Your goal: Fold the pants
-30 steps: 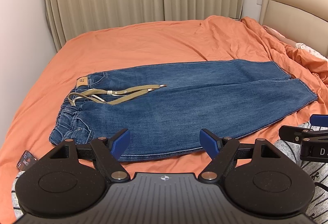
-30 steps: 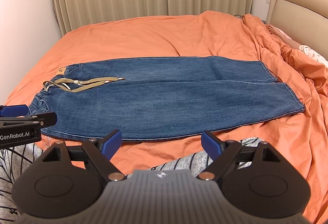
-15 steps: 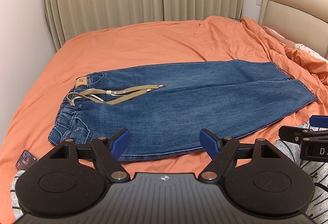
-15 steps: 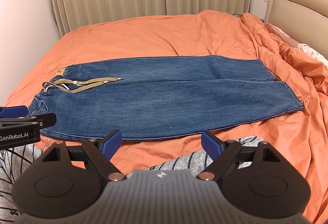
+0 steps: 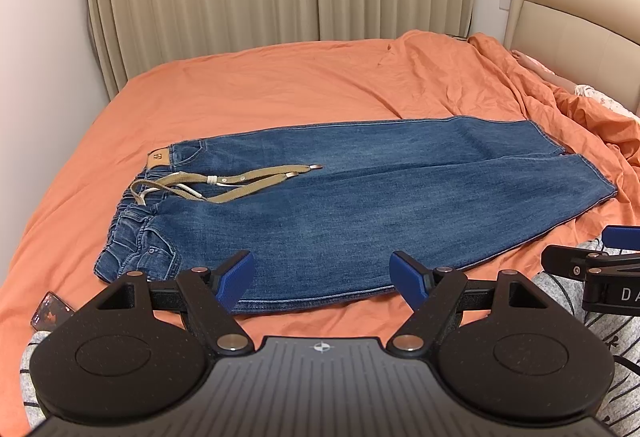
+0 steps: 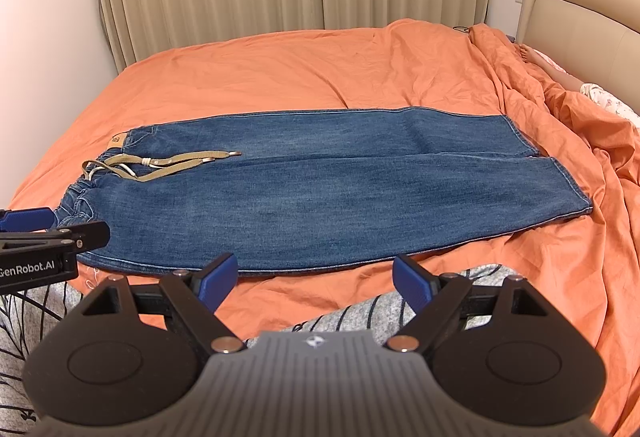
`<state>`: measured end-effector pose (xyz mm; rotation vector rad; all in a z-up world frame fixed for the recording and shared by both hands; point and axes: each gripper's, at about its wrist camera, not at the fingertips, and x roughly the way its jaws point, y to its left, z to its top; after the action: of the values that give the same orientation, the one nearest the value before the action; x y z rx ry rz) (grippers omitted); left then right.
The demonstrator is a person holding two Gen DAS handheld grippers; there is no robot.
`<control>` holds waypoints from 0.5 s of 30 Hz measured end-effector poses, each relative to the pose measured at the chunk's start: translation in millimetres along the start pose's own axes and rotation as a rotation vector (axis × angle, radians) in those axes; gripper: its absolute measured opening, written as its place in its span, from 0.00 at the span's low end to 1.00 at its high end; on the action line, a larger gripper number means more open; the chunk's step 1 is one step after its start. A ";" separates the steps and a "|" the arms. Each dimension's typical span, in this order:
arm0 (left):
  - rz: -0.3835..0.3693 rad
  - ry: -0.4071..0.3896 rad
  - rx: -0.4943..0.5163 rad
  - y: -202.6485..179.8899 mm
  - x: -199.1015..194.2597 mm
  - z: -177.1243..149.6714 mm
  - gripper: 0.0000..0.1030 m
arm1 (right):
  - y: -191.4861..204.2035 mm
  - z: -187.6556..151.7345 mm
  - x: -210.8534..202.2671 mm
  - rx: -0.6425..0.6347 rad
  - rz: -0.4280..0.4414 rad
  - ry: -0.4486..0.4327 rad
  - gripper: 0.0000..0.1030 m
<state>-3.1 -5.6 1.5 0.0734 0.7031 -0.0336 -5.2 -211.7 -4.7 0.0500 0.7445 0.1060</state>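
no shift: pants flat as before

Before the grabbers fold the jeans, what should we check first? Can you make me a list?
1. Left gripper open and empty: ok.
2. Right gripper open and empty: ok.
3. Jeans spread flat on the bed, legs side by side: ok.
4. Drawstring tucked away: not ok, it lies loose across the top.
5. Near edge of the jeans free to grab: ok.
6. Phone clear of the jeans: ok, it lies apart by the waist corner.
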 end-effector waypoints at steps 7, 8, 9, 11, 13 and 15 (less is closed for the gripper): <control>0.000 0.000 -0.001 -0.6 -0.7 -0.3 0.87 | 2.4 -1.2 -0.2 -0.003 0.001 0.003 0.79; 0.000 0.000 -0.001 -0.9 -0.8 -0.4 0.88 | 2.6 -1.1 0.0 -0.004 0.001 0.003 0.79; -0.002 -0.001 -0.001 -0.5 -0.7 -0.3 0.87 | 3.0 -1.0 0.1 -0.005 0.001 0.003 0.79; -0.001 -0.001 -0.002 -0.6 -0.7 -0.3 0.87 | 3.7 -0.7 0.6 -0.006 0.001 0.004 0.79; -0.002 0.000 -0.002 -0.1 -0.5 -0.1 0.88 | 3.8 -0.8 0.6 -0.006 0.001 0.004 0.79; -0.002 0.000 -0.004 -1.5 -1.2 -0.6 0.88 | 3.9 -0.9 0.7 -0.006 0.001 0.004 0.79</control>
<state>-4.5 -7.1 1.7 0.0694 0.7031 -0.0341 -5.7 -207.8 -5.5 0.0445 0.7482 0.1089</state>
